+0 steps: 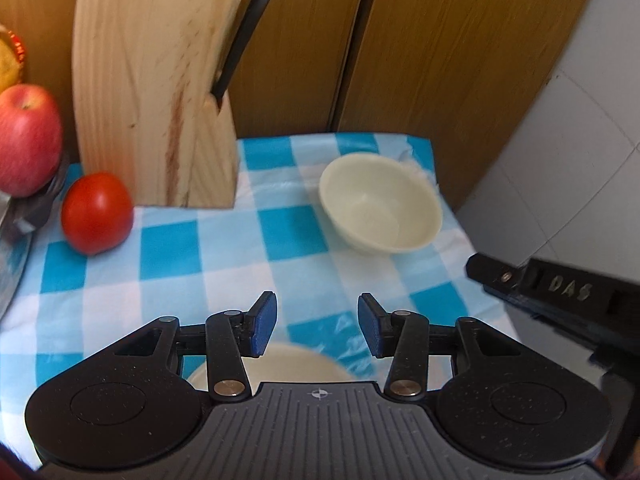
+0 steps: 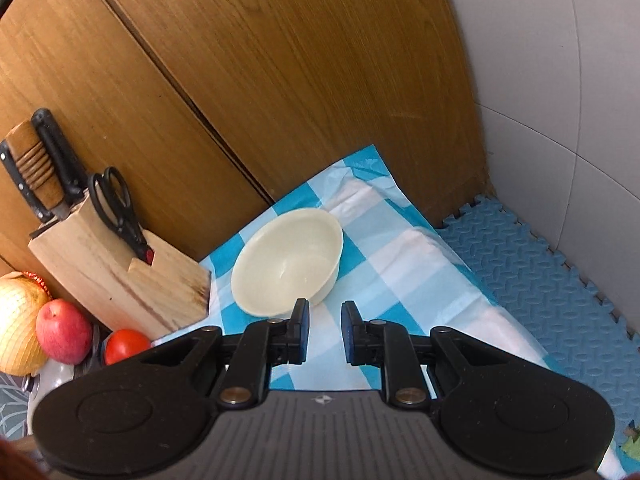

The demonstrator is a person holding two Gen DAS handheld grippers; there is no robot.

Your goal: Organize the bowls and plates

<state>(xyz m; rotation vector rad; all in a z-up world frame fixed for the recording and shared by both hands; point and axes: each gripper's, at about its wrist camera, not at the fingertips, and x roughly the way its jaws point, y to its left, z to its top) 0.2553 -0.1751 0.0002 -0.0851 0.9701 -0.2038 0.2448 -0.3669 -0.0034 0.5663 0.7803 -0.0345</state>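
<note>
While both of my tools tilt downward over the checked cloth (image 1: 224,248), the stock stands as follows.

Item, left gripper (image 1: 317,326): angled steeply down, jaws apart with nothing between the blue pads (image 1: 265,322). Just beneath it, partly hidden by its body, lies the rim of a cream dish (image 1: 296,364); whether plate or bowl I cannot tell.

Item, right gripper (image 2: 324,330): tilted down less steeply, jaws close together but with a narrow gap showing cloth between them, holding nothing. Its black body also enters the left view at the right edge.

Item, cream bowl (image 1: 380,204): upright and empty, on the far right part of the cloth, near the wooden panels (image 1: 440,60). From the right view the same bowl (image 2: 288,260) sits just beyond my left pad, apart from it.

Item, wooden knife block (image 1: 156,92): stands on the surface at the back left, well apart from the bowl, carrying knife handles and black scissors (image 2: 116,212).

Item, tomato (image 1: 97,212): on the cloth just in front of the block's left corner.

Item, red apple (image 1: 28,138): left of the tomato, at the edge of view, with a yellow onion-like round (image 2: 18,320) beside it.

Item, blue foam mat (image 2: 540,272): right of the cloth, against the white tiled wall (image 2: 560,80).

Nothing stands between either pair of jaws and the bowl.
</note>
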